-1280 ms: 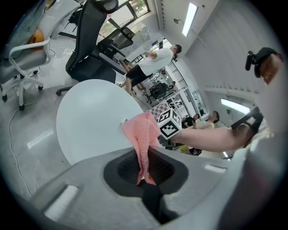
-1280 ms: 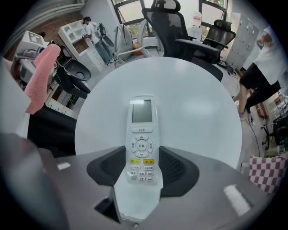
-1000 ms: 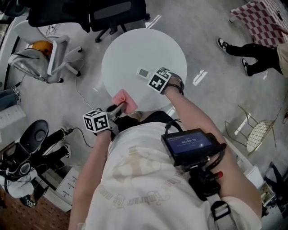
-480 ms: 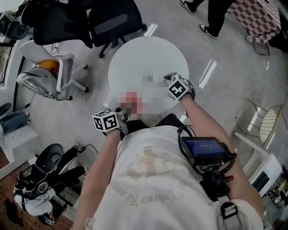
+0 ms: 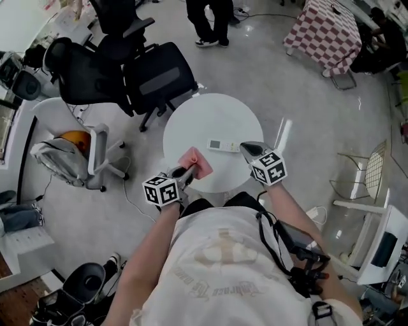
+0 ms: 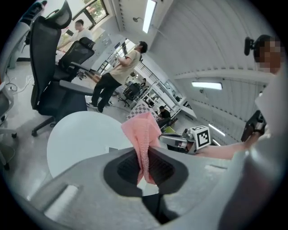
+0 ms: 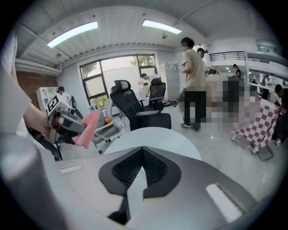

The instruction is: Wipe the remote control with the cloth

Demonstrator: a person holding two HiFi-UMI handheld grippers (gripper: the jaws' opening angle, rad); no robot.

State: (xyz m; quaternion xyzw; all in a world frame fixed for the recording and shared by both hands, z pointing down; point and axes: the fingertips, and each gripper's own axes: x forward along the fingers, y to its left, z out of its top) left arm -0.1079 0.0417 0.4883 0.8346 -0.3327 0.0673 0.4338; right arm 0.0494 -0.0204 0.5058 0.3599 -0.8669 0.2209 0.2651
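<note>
A white remote control (image 5: 223,146) lies on the round white table (image 5: 210,118), right of the middle. My left gripper (image 5: 187,170) hovers over the table's near-left edge, shut on a pink cloth (image 5: 196,162). In the left gripper view the cloth (image 6: 143,134) stands up between the pads of that gripper (image 6: 145,155). My right gripper (image 5: 243,146) hangs just right of the remote, apart from it. Its jaws have just been closing and now meet with nothing between them (image 7: 143,152). The right gripper view shows the cloth (image 7: 87,128) off to the left.
Two black office chairs (image 5: 150,76) stand beyond the table, and a white chair (image 5: 76,153) stands to the left. A wire chair (image 5: 373,172) is on the right. A checkered table (image 5: 325,32) and standing people (image 5: 210,19) are farther back.
The right gripper has drawn back from the remote to its right and risen, leaving the remote lying on the table. The left gripper has lifted the cloth a little.
</note>
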